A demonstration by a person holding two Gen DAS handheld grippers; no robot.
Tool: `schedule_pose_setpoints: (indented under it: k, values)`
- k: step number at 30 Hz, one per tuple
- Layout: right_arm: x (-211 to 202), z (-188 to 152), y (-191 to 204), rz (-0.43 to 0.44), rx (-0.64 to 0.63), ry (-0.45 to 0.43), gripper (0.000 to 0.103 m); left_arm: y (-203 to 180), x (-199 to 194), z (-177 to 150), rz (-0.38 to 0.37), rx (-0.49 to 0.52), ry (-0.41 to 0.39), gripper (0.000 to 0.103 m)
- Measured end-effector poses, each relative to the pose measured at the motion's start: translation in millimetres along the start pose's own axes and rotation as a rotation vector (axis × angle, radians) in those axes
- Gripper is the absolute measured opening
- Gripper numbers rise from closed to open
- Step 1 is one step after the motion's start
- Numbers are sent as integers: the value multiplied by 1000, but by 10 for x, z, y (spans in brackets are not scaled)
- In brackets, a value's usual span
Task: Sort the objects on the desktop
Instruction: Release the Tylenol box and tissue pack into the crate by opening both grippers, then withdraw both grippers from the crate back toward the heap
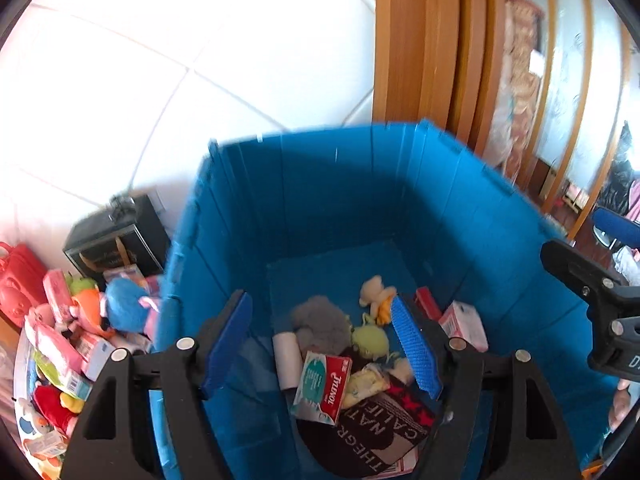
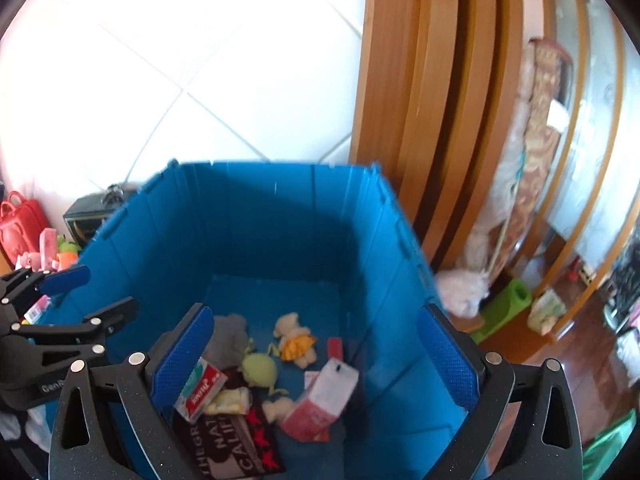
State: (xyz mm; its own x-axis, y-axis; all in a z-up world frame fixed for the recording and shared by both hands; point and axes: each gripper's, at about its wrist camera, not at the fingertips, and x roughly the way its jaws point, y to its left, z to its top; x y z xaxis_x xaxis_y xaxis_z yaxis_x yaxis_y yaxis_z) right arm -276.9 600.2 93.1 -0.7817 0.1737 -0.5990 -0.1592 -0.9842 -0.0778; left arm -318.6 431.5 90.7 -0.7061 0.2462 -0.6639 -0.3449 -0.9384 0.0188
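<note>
A deep blue bin (image 1: 340,200) (image 2: 260,220) holds several sorted things: a red and white Tylenol box (image 1: 324,384) (image 2: 202,388), a grey plush (image 1: 316,316), a green plush (image 2: 260,368), a cream doll in a yellow skirt (image 2: 294,338), a black lettered book (image 1: 380,440) and a pink box (image 2: 320,404) tilted near the right wall. My left gripper (image 1: 320,299) hangs over the bin's left part, open, with nothing between its blue pads. My right gripper (image 2: 315,311) hovers over the right part, spread wide and holding nothing. Each gripper shows at the edge of the other's view.
Left of the bin lies a pile of plush toys and small boxes (image 1: 60,340), with a blue plush (image 1: 128,304) against the bin wall. Behind the pile stand a black box (image 1: 116,236) and a red bag (image 1: 16,280). A wooden door frame (image 1: 420,40) rises at the right.
</note>
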Motion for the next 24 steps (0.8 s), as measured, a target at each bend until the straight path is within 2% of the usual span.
schedule_pose_setpoints:
  k: [4,9,12,16,21,24]
  values:
    - [-399,-45,71,1,19,-96,103,56,-399,-108,10,17,-108,72]
    - [-801,-188,173,36,64,-219,103,233,-789,-271,0,-18,-199,72]
    - [-928,-269,213,59,96,-254,103,337,-929,-356,-6,-37,-221,72]
    - [-1067,-411,254,40,140,-300,103,425,-1073,-481,-33,-55,-256,72]
    - [-1207,-595,280,68,175,-362,103,529,-1235,-675,19,-94,-298,72]
    - [-1186,-690,287,91,185,-345,103,660,-1291,-805,41,-119,-284,72]
